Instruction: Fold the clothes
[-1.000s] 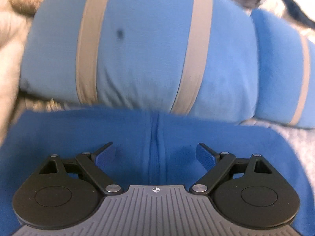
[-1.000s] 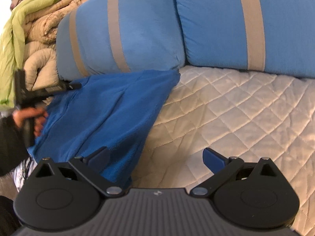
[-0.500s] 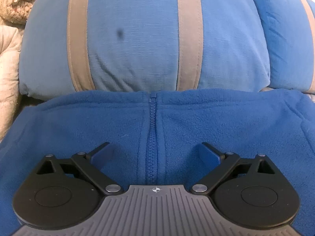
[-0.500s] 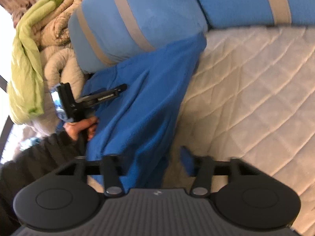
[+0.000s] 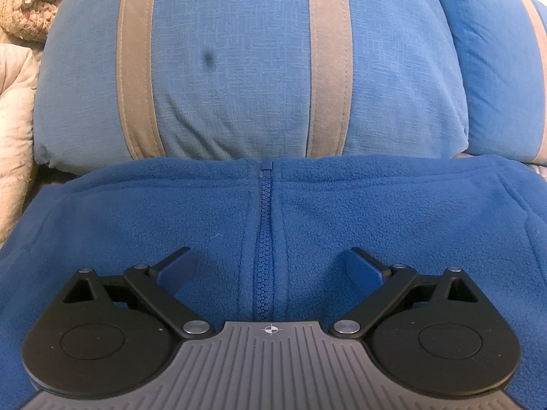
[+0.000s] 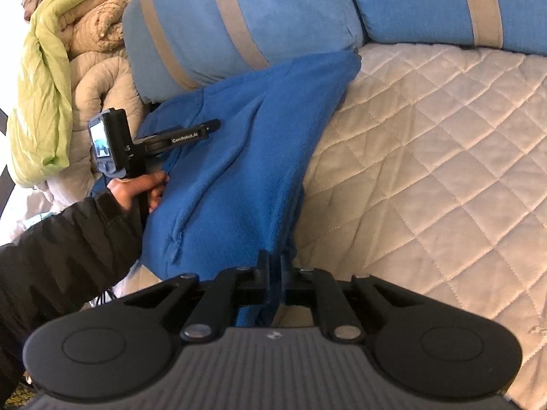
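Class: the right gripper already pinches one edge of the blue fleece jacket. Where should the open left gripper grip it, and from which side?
Judging by the pose, take the collar edge beside the zipper, coming from above: the blue fleece jacket lies flat against the striped pillow, and the left gripper straddles the zipper.

The setting is a bedroom in a home. A cream quilted bedspread with diamond stitching [image 6: 427,171] covers a bed. Two light-blue pillows with beige stripes [image 6: 239,24] lie at its head. Rolled beige comforters [image 6: 99,58] and a lime-green blanket [image 6: 41,78] are piled beside them.
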